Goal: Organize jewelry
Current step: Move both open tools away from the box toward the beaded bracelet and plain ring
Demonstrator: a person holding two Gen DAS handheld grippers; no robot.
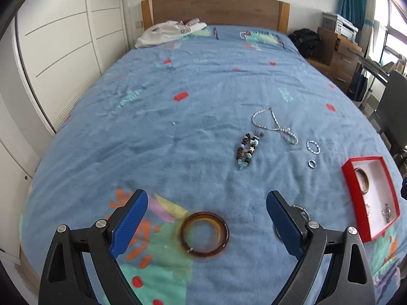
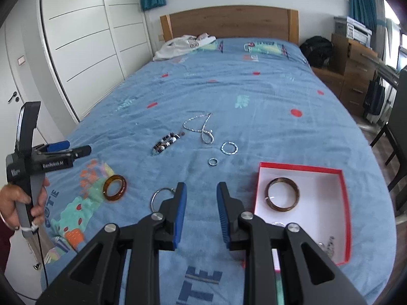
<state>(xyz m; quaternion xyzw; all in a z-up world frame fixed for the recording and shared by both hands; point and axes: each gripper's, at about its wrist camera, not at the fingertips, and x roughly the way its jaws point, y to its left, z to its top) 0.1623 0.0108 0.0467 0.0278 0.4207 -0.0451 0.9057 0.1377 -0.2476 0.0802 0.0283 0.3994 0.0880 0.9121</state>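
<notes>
My left gripper (image 1: 206, 218) is open, and an amber bangle (image 1: 204, 234) lies on the blue bedspread between its fingers. That bangle also shows in the right wrist view (image 2: 114, 187). My right gripper (image 2: 201, 212) is open and empty above the bedspread. A thin silver hoop (image 2: 160, 198) lies by its left finger. A red box (image 2: 342, 190) at the right holds a brown bangle (image 2: 281, 194) and small silver pieces (image 2: 328, 246). Further back lie a beaded bracelet (image 1: 246, 151), a silver chain (image 1: 276, 125), a twisted silver ring (image 1: 313, 147) and a small ring (image 1: 312, 163).
A white garment (image 1: 168, 33) lies near the wooden headboard (image 1: 216, 10). White wardrobe doors (image 1: 63, 50) stand left of the bed. A wooden dresser (image 1: 340, 56), a black bag (image 1: 305, 40) and a dark chair (image 1: 391, 111) stand on the right. A hand (image 2: 20, 203) holds the left gripper's handle.
</notes>
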